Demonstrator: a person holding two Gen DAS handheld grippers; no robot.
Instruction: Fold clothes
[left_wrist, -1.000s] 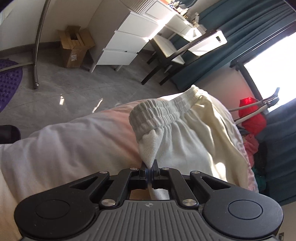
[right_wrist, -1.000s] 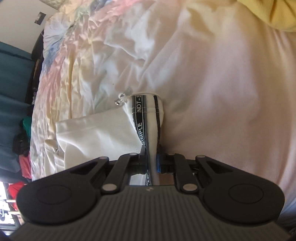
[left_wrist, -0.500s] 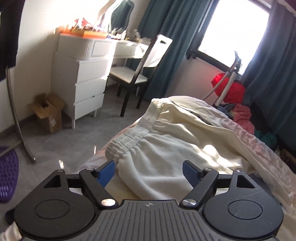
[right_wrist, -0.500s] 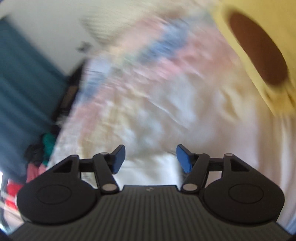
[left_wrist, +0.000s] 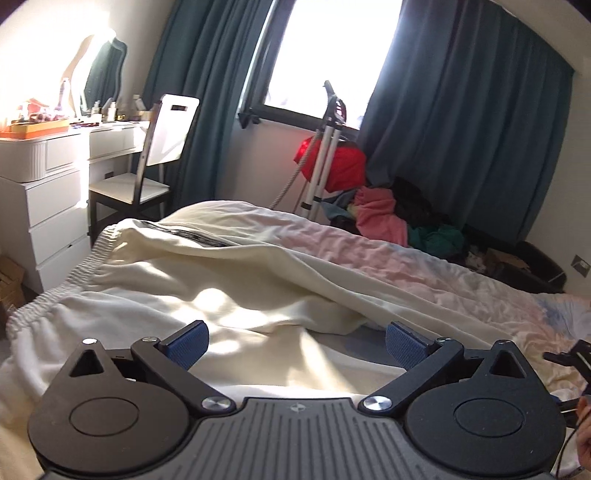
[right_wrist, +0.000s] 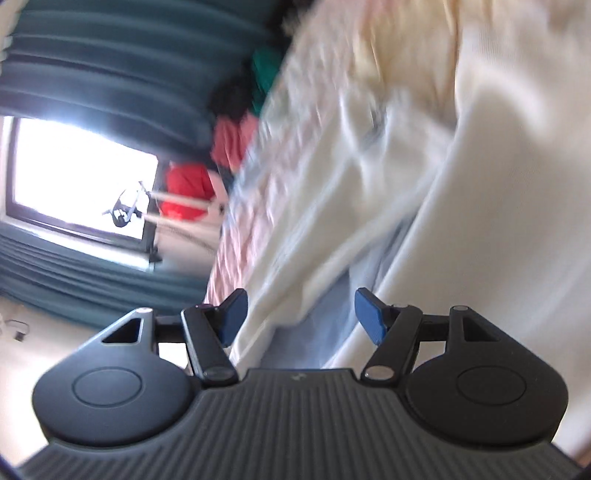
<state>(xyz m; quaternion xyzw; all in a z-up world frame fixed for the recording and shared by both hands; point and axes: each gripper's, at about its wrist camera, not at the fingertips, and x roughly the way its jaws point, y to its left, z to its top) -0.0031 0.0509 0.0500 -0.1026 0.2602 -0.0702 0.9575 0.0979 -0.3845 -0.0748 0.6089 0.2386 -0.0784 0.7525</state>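
The cream-white fleece trousers with an elastic gathered waistband (left_wrist: 207, 280) lay spread across the bed covered by a pale pink crumpled sheet (left_wrist: 424, 266), the waistband at the bed's edge nearest the white chest of drawers (left_wrist: 44, 206). A black printed band showed along a fold on the far side of the trousers.

The left gripper (left_wrist: 295, 343) hung above the trousers with its blue-padded jaws still widening; cloth lay below the gap, neither pad pressing it. The right gripper (right_wrist: 301, 314) also stood spread over the trousers, gripping nothing; that view was blurred and tilted, so finer detail of the cloth could not be told.

Beyond the bed from the trousers, a heap of red, pink and green clothes (left_wrist: 376, 206) lay under the dark teal curtains (left_wrist: 461, 129), beside a metal stand (left_wrist: 325, 162). A white chair with a black frame (left_wrist: 147, 162) stood next to the chest of drawers.
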